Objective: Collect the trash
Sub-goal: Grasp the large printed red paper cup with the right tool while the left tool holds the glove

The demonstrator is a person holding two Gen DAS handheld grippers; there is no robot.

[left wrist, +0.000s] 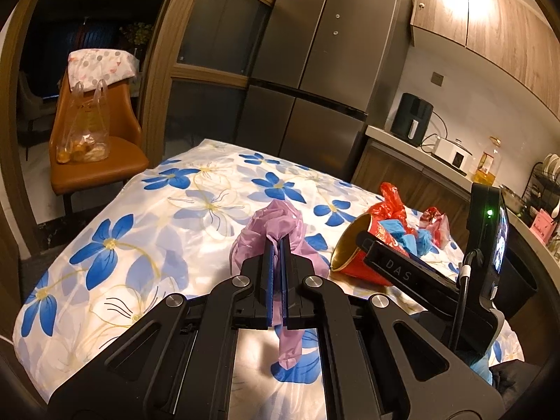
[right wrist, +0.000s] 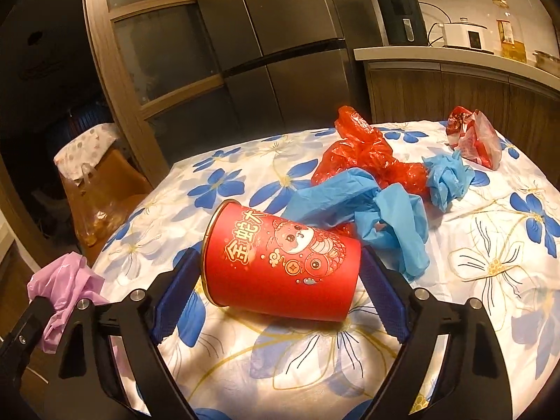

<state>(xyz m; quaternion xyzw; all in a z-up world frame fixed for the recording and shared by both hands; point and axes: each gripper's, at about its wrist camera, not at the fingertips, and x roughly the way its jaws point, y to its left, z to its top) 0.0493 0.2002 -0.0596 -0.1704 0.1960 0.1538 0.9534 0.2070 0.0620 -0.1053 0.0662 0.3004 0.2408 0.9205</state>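
Note:
My left gripper [left wrist: 278, 241] is shut on a crumpled purple plastic bag [left wrist: 266, 220], which it holds just above the floral tablecloth [left wrist: 157, 210]; a tail of the bag hangs below the jaws. A red paper cup [right wrist: 280, 273] with gold print lies on its side on the cloth. My right gripper [right wrist: 280, 255] stands wide open around it, one pad by the rim and one by the base, both very close to it. Beyond the cup lie blue gloves [right wrist: 381, 217], a blue wad [right wrist: 448, 178], a red plastic bag [right wrist: 357, 154] and a red-and-white wrapper [right wrist: 472, 136].
An orange chair [left wrist: 105, 161] with a clear bag of food [left wrist: 84, 136] stands past the table's far left corner. A steel fridge [left wrist: 315, 52] is behind the table. The counter [left wrist: 413, 143] on the right holds appliances. A dark container [left wrist: 521, 280] sits by the table's right edge.

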